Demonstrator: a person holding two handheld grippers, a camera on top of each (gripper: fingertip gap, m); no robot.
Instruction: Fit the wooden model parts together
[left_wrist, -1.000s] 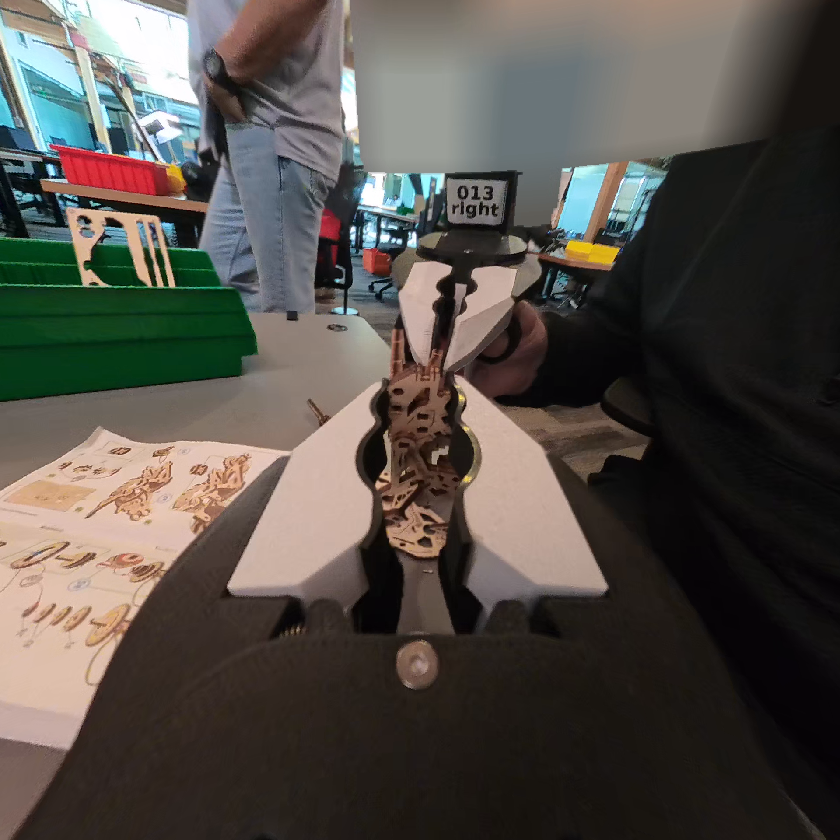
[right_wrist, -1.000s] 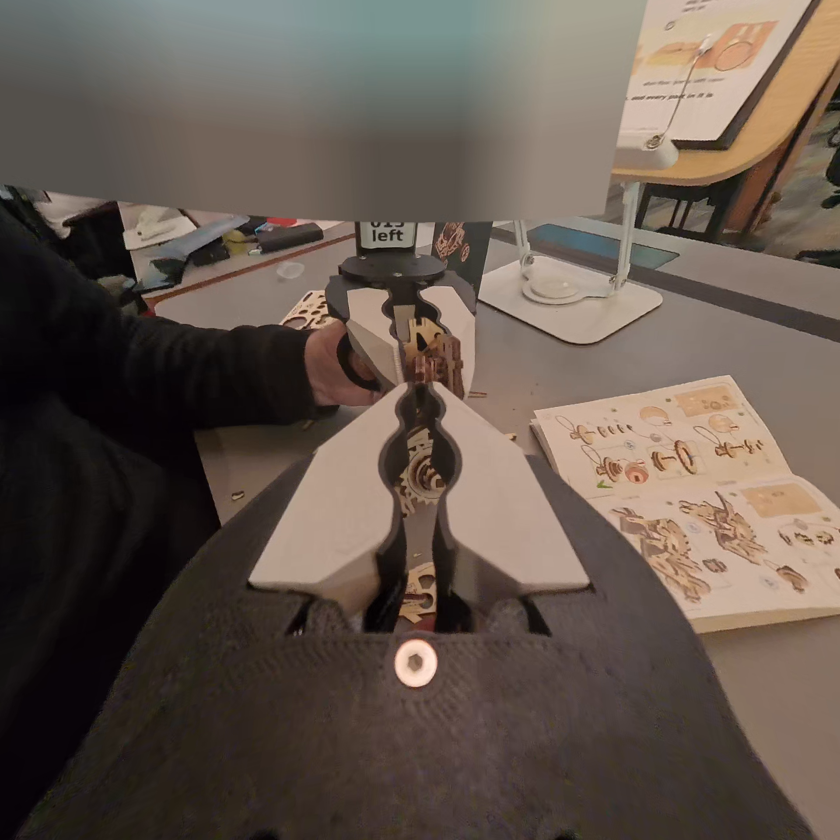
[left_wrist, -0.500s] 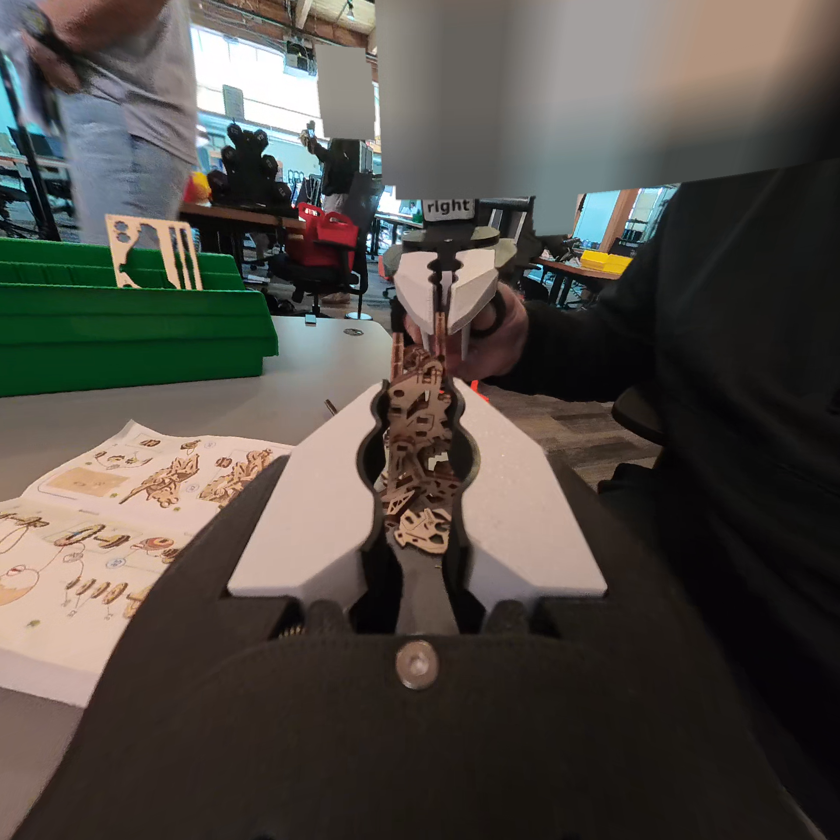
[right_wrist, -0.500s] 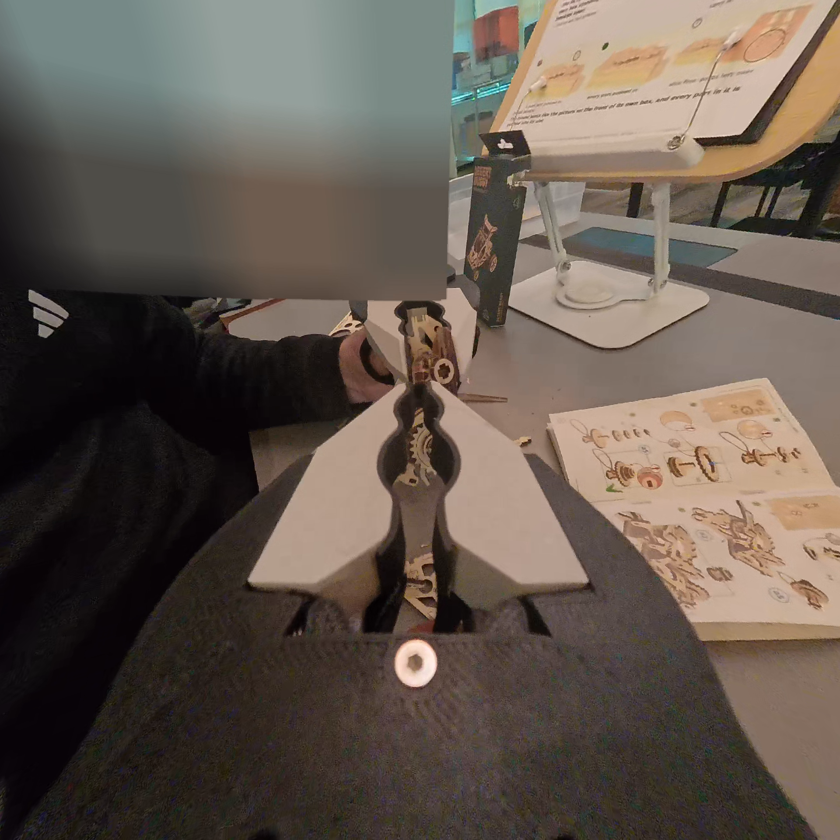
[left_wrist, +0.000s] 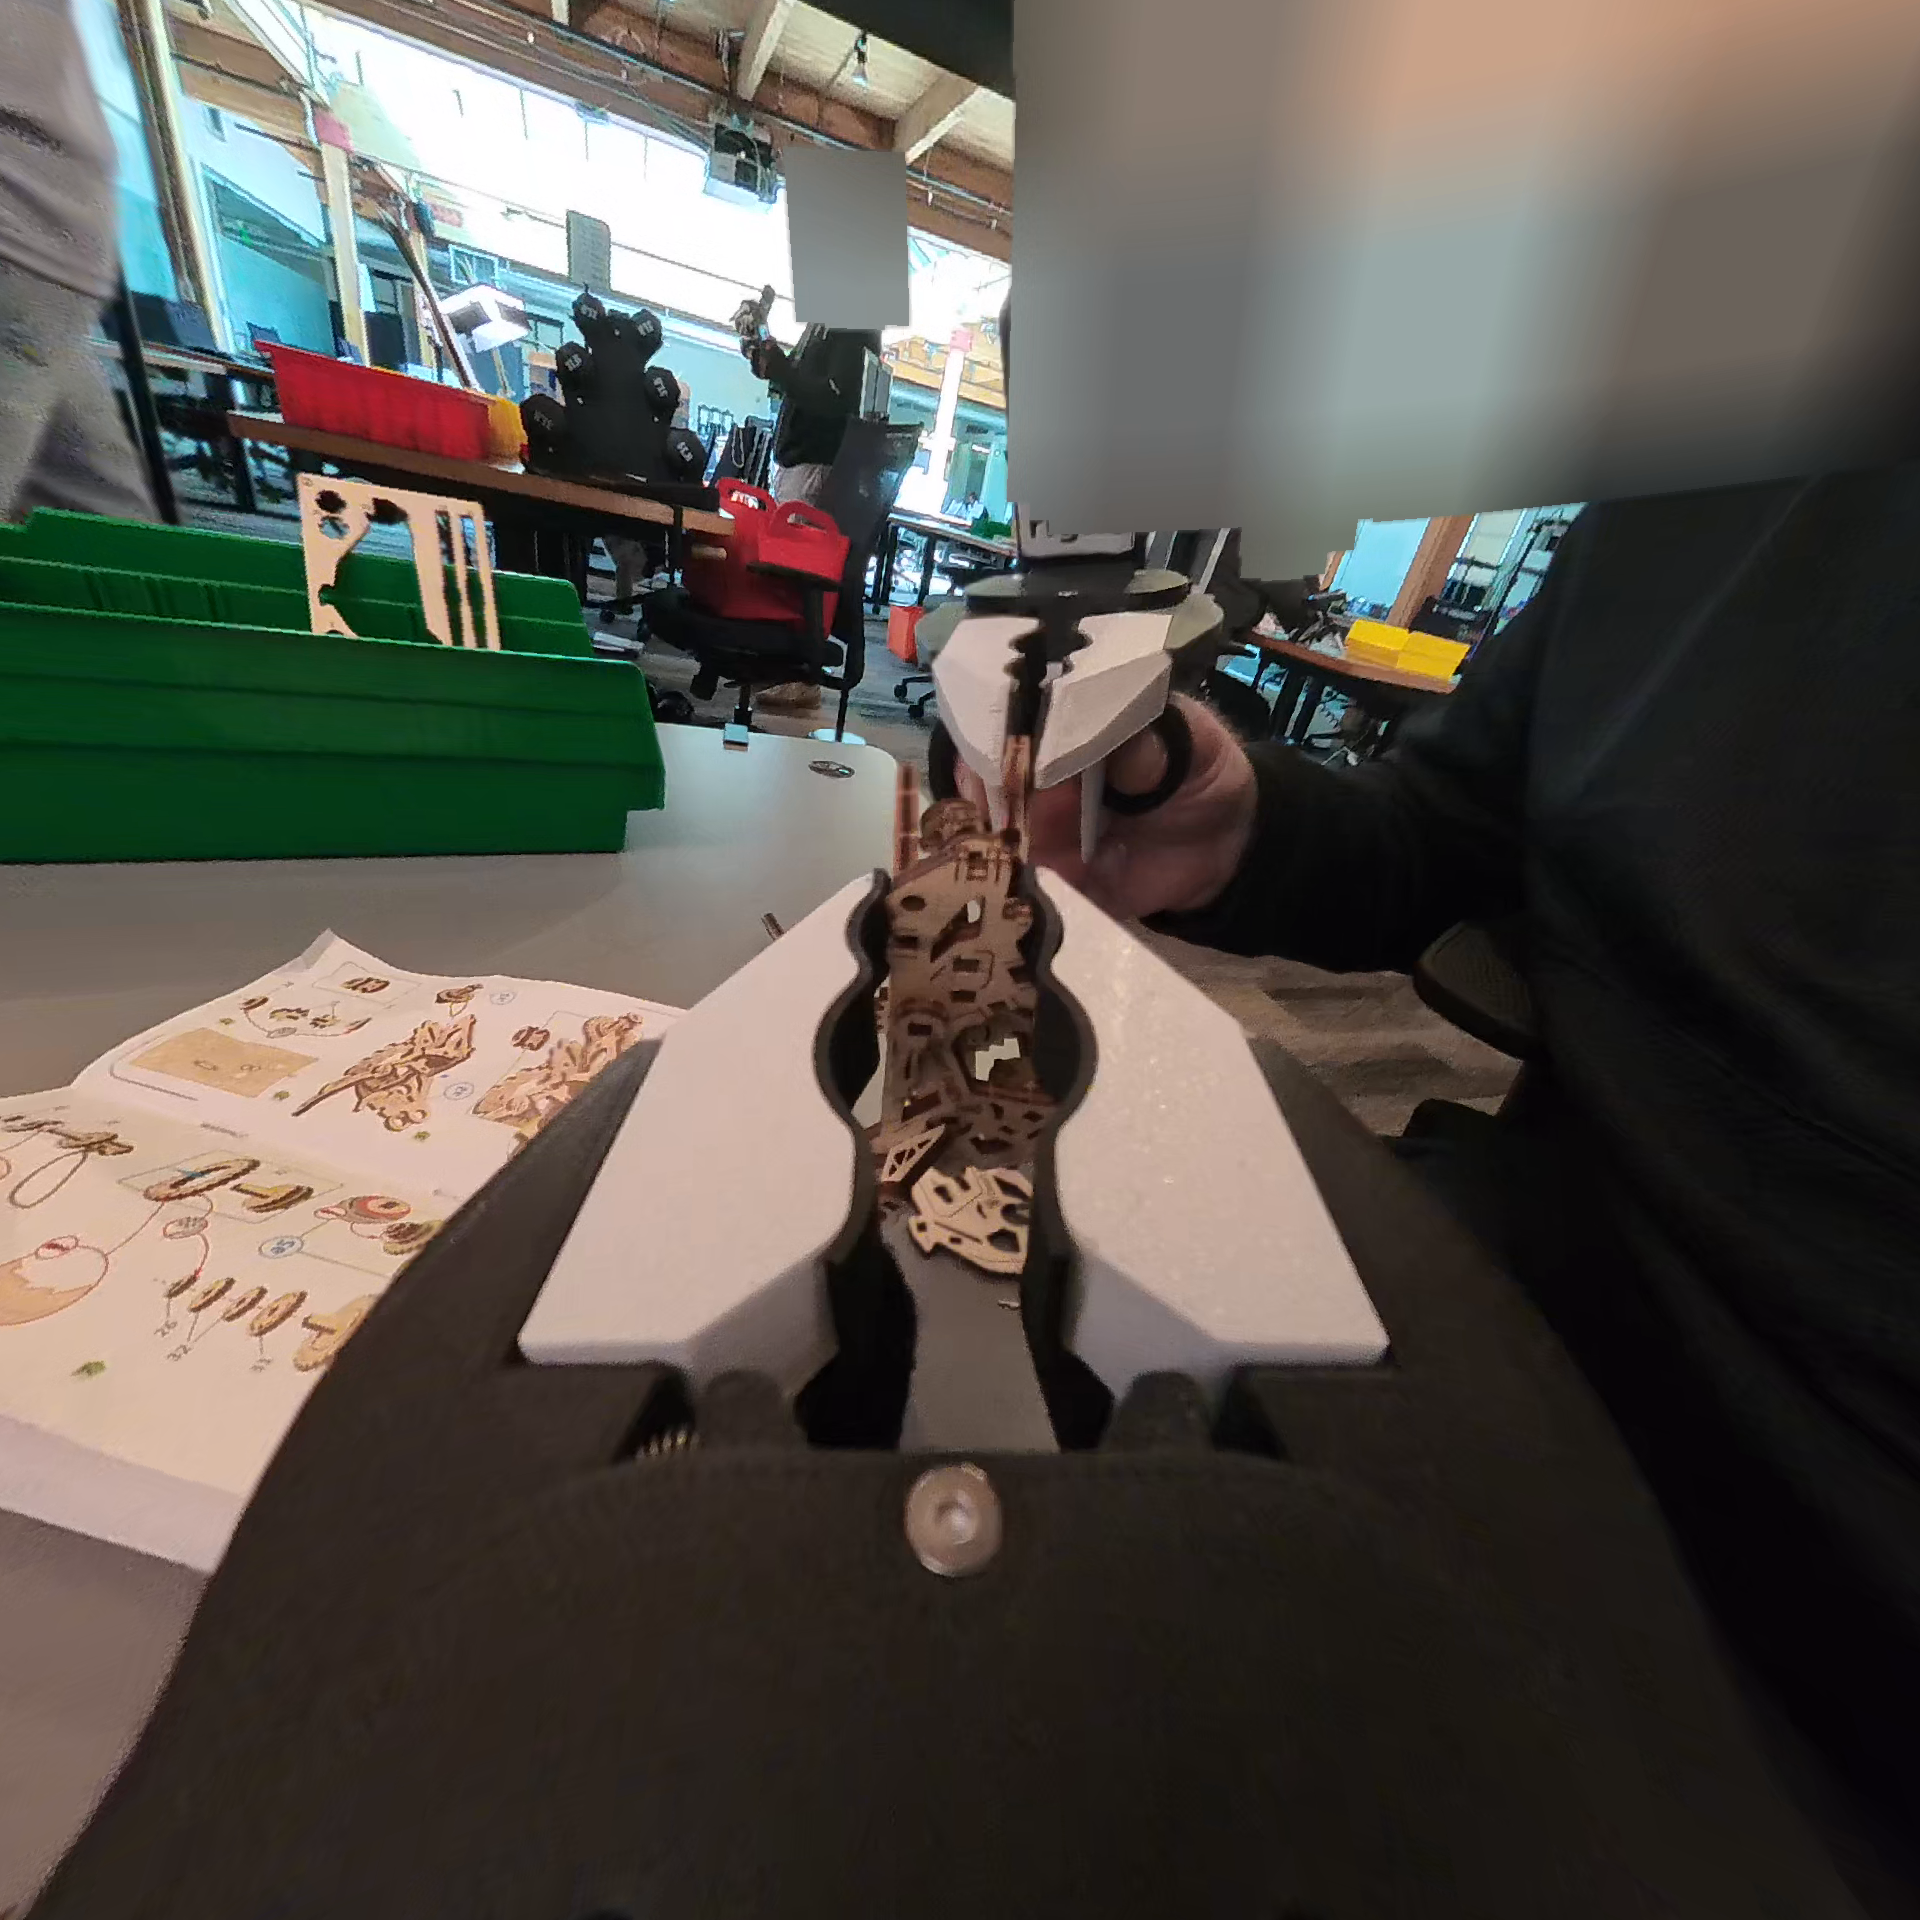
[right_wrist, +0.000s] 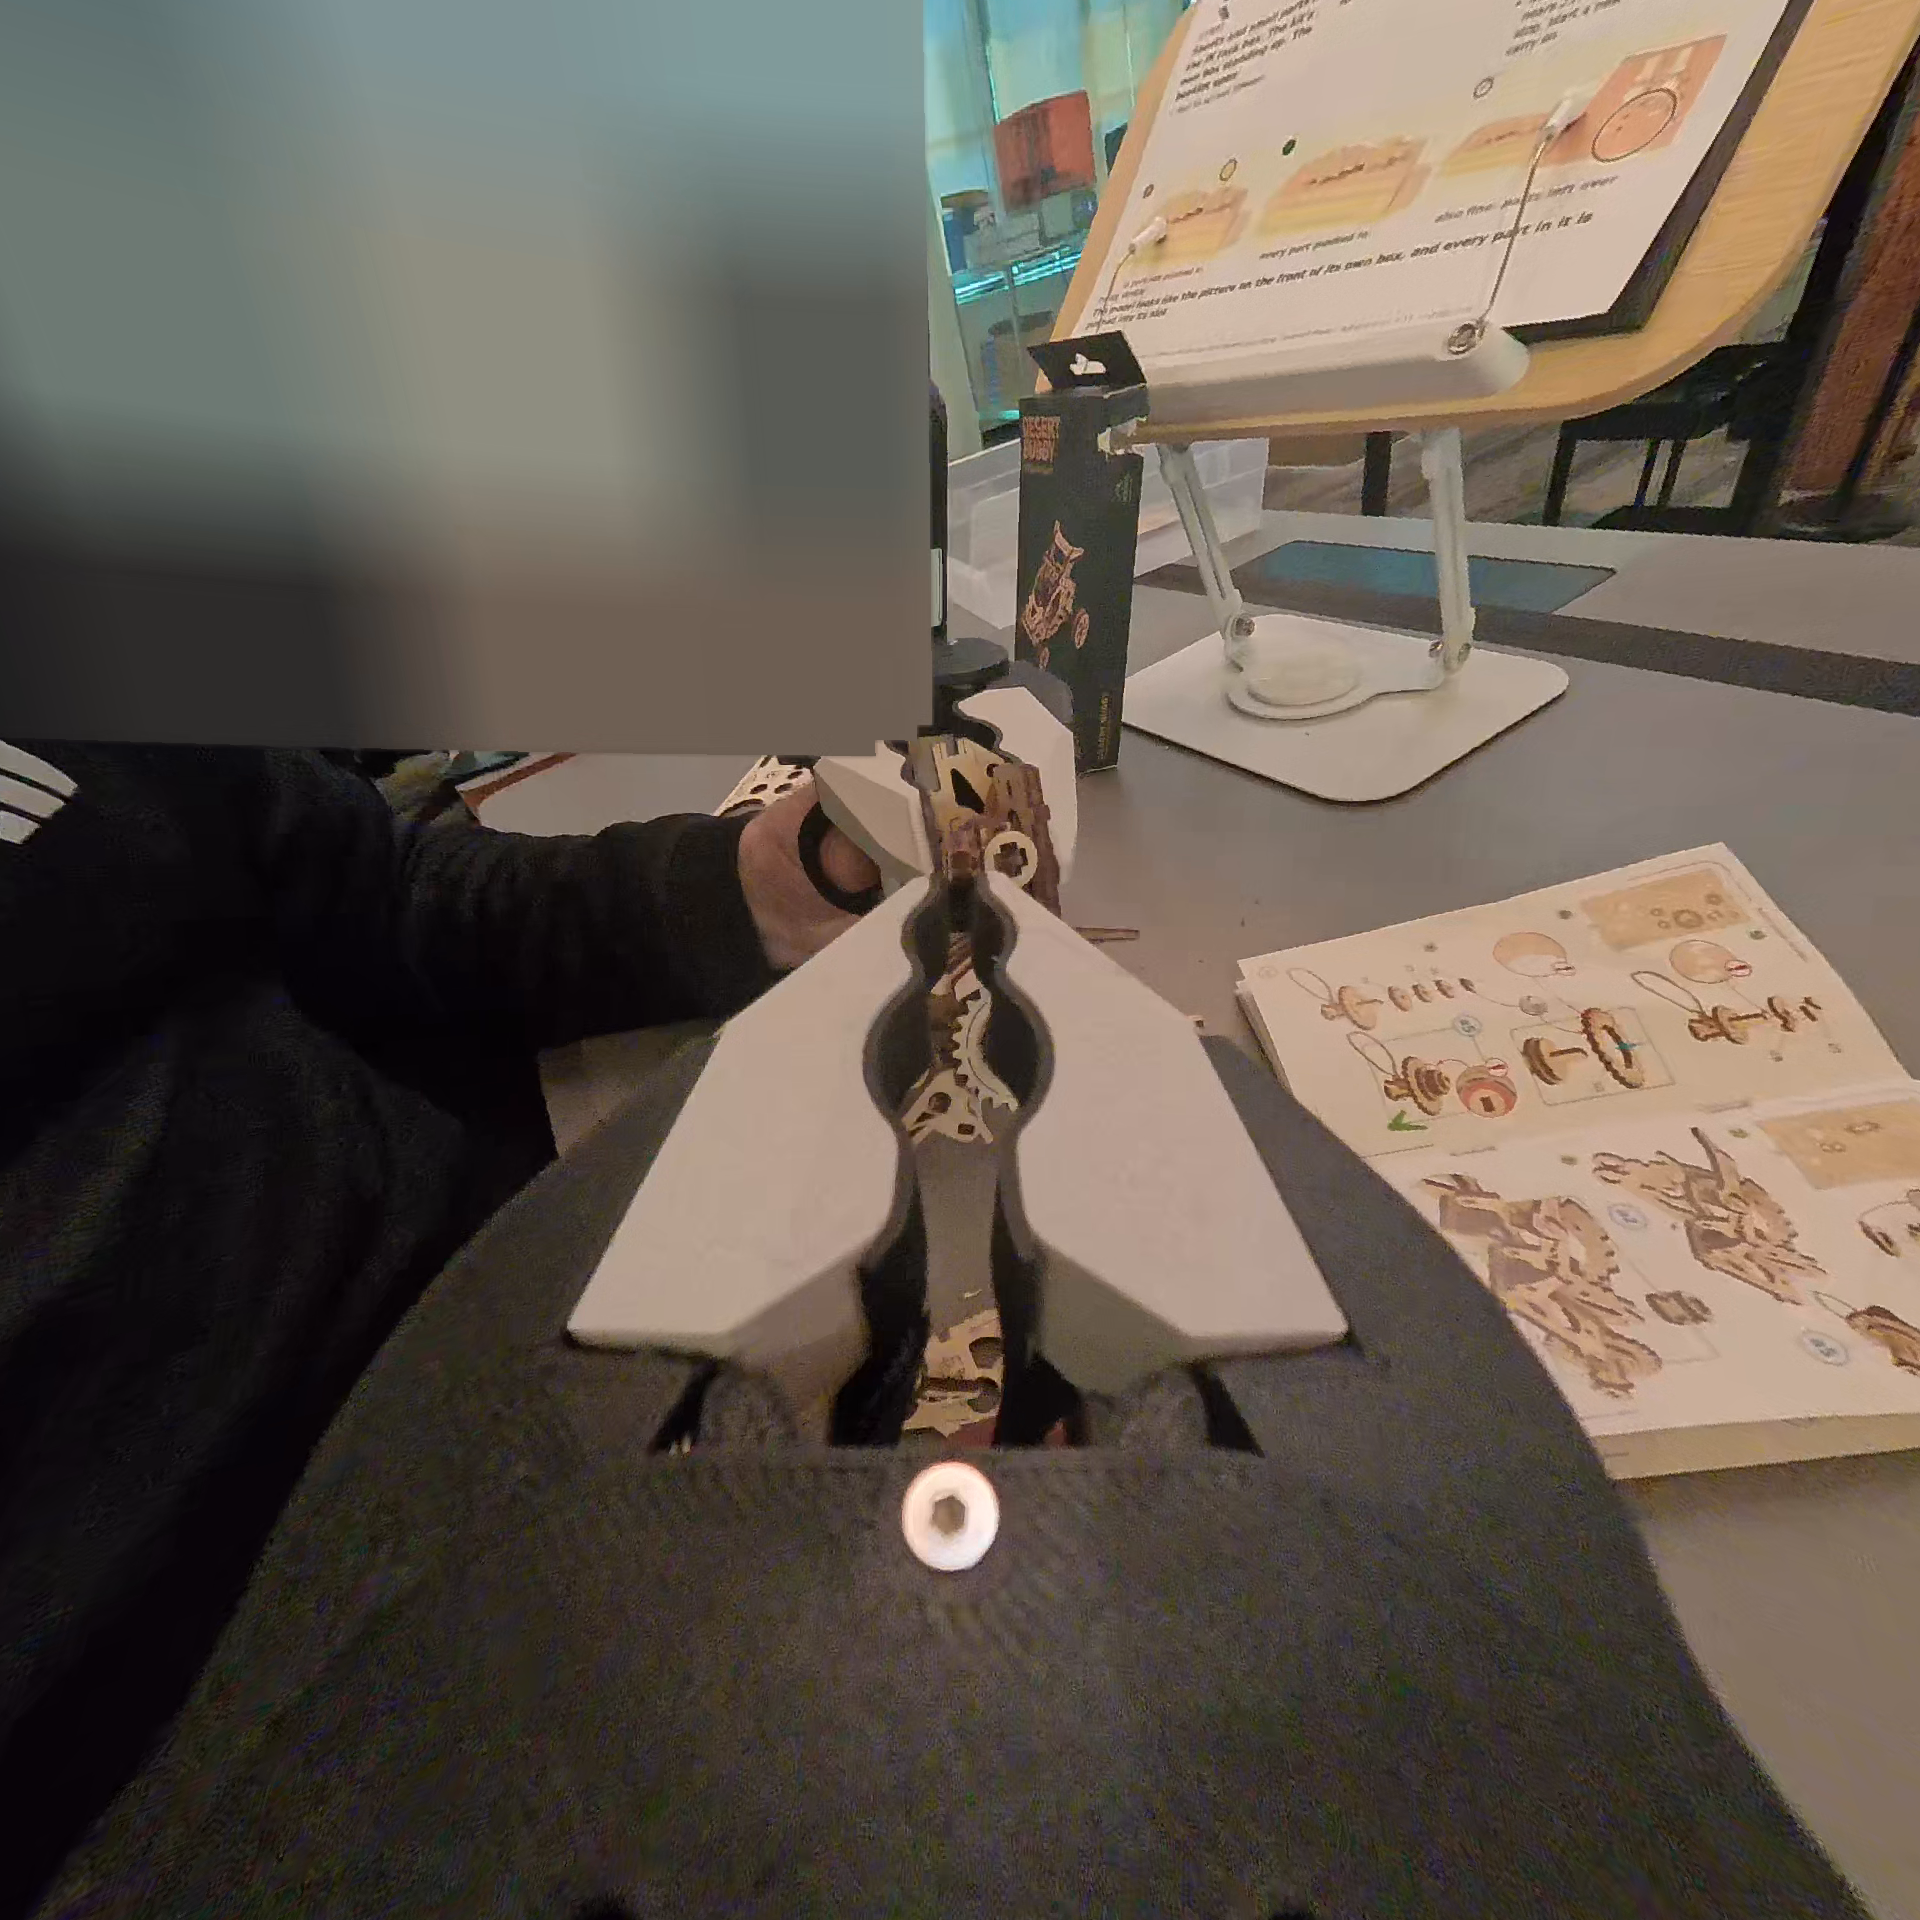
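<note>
My left gripper (left_wrist: 956, 883) is shut on a brown wooden model assembly (left_wrist: 961, 1039), held upright above the table edge. My right gripper (right_wrist: 961, 883) is shut on a flat pale wooden part with gear teeth (right_wrist: 961, 1060). The two grippers face each other tip to tip. In the left wrist view, the right gripper (left_wrist: 1023, 769) holds its thin part edge-on against the top of the assembly. In the right wrist view, the left gripper (right_wrist: 940, 810) shows beyond my tips with the assembly (right_wrist: 1003, 842) in it. A person's hands hold both grippers.
An open instruction booklet (left_wrist: 260, 1143) lies on the grey table and also shows in the right wrist view (right_wrist: 1610, 1122). Green bins (left_wrist: 312, 727) hold a punched wooden sheet (left_wrist: 395, 571). A dark model box (right_wrist: 1075, 613) and a white book stand (right_wrist: 1351, 686) stand behind. Only a small space, under 4 cm, lies between the two pairs of fingers.
Both grippers stayed shut and tip to tip while swinging round together. The standing person slid out of the left view's edge. The book stand and box grew larger in the right view.
</note>
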